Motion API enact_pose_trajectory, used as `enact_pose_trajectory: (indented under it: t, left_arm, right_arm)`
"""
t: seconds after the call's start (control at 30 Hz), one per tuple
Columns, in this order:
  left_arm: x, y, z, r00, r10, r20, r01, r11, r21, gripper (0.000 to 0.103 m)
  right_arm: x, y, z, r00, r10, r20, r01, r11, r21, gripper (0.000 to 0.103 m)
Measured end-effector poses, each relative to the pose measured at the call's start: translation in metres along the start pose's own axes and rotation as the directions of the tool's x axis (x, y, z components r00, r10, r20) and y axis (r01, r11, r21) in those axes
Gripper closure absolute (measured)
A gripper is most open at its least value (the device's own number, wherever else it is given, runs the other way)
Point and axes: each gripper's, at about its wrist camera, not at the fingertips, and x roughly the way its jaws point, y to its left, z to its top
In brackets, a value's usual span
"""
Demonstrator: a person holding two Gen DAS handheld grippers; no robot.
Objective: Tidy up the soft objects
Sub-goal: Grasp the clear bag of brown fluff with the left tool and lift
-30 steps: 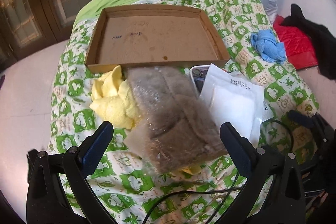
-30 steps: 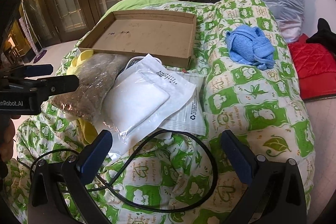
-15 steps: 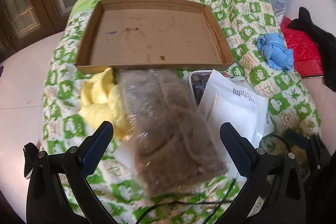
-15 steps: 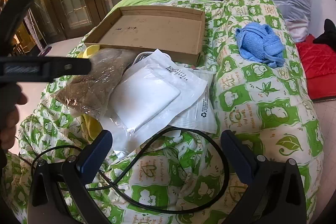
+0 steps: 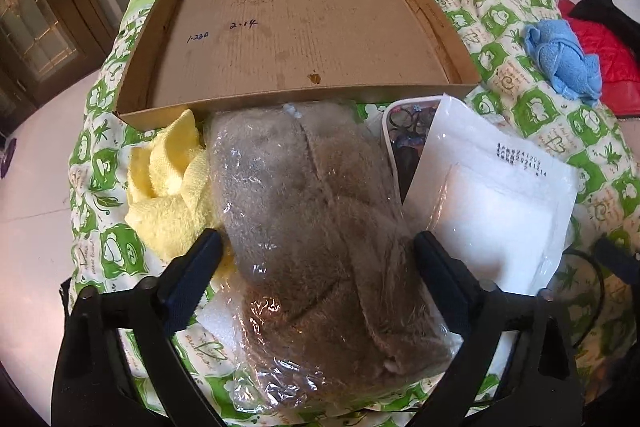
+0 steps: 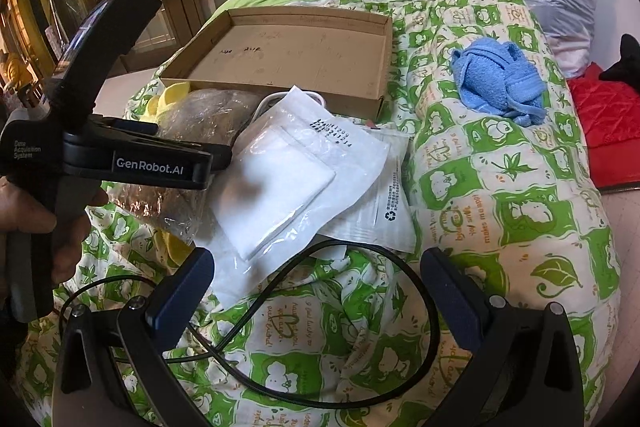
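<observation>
Brown bag [image 5: 320, 227]: on quilt [image 5: 500, 27], before cardboard tray [image 5: 304, 39], between left gripper [image 5: 316, 251] fingers.
Left gripper: spread, just been closing, pads not pressing.
Right gripper [image 6: 316, 283]: spread over cable [image 6: 400, 327], nothing held.
Neighbours: yellow towel [image 5: 168, 187], white packet [image 5: 492, 203].

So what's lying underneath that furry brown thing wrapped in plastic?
A yellow towel pokes out on its left, and a patterned phone case edge shows at its right. White packaging peeks from below. How far these run underneath is covered.
</observation>
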Motion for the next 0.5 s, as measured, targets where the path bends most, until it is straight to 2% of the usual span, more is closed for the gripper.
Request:
enact_pose_trajectory:
  t: [0.1,0.23,0.4,0.5]
  left_arm:
    - [0.000,0.000,-0.003,1.000,-0.016,-0.005,0.016,1.000,-0.005,0.019]
    - [-0.001,-0.001,-0.006,1.000,-0.008,-0.012,0.008,1.000,-0.005,0.027]
    - [-0.007,0.000,-0.010,1.000,-0.016,-0.005,0.015,1.000,-0.011,0.049]
    - [-0.013,0.002,-0.013,1.000,-0.027,0.005,0.028,0.999,-0.023,0.056]
  right_arm:
    - [0.000,0.001,0.000,1.000,0.000,-0.002,0.000,1.000,-0.003,0.000]
    - [0.000,0.001,-0.001,1.000,0.000,-0.004,0.000,1.000,-0.005,0.000]
    - [0.000,0.003,-0.003,1.000,0.001,-0.009,-0.001,1.000,-0.014,0.000]
    - [0.000,0.004,-0.003,1.000,0.004,-0.009,-0.004,1.000,-0.018,0.000]
